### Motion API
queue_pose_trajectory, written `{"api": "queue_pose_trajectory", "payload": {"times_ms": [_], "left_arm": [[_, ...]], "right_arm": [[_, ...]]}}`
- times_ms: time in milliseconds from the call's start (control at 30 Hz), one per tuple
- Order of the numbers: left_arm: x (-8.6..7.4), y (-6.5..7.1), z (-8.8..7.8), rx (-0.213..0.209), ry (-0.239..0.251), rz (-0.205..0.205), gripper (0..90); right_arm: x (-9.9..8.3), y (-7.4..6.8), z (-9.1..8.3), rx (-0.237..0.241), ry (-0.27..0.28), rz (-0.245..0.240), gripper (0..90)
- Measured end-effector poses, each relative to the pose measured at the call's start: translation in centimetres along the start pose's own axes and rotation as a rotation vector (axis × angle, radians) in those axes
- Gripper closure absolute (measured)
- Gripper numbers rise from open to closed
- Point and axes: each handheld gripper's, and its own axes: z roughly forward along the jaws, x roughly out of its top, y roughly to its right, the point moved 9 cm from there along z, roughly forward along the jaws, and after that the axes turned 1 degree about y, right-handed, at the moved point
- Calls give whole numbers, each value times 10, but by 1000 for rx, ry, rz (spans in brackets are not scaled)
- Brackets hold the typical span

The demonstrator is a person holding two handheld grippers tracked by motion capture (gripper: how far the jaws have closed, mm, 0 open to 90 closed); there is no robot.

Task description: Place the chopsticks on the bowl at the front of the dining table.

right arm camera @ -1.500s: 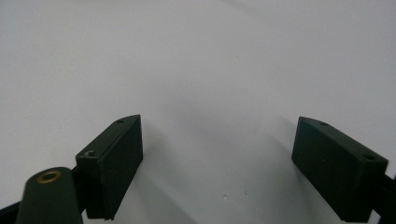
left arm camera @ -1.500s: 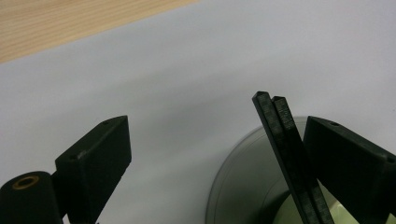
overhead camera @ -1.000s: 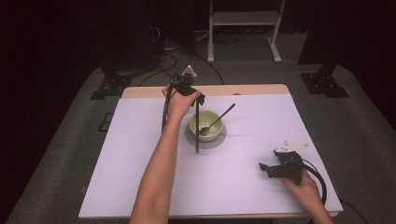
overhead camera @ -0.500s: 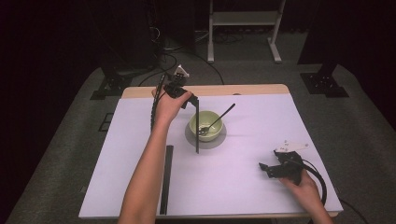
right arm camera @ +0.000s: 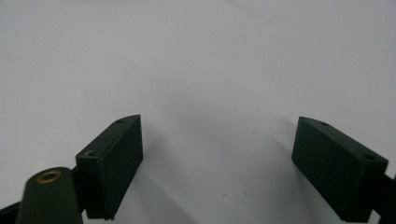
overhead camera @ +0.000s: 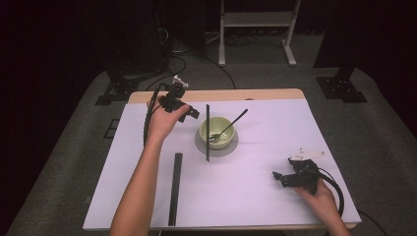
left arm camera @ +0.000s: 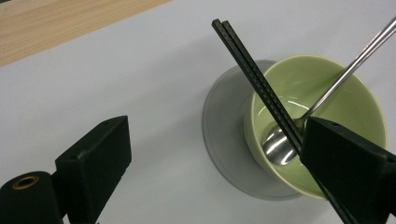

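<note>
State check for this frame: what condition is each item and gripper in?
Left gripper: open, empty, left of the bowl.
Right gripper: open, empty, low over the table.
Bowl: upright on grey saucer.
Spoon: leaning in bowl.
Chopsticks: paired, lying across bowl rim.
Black strip: flat on table.

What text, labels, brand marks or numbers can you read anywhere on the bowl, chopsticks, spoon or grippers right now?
None: no readable text in any view.
Pale green ceramic bowl: plain glaze, no mark.
Black chopsticks laid across the bowl: textured surface, no lettering.
Metal spoon in the bowl: no stamp visible.
Grey round saucer: blank.
Left gripper and right gripper: black fingers unmarked.
</note>
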Motion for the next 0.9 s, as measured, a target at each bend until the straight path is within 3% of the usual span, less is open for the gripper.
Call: {"api": "queue_pose_trajectory", "payload": {"times_ms": [467, 900], "left_arm": [[-20, 2, -18, -13, 36, 37, 79], [-45, 1, -34, 2, 53, 76, 79]], "right_arm": [[0, 0, 0, 0, 0, -1, 152], [0, 0, 0, -1, 1, -1, 152]]}}
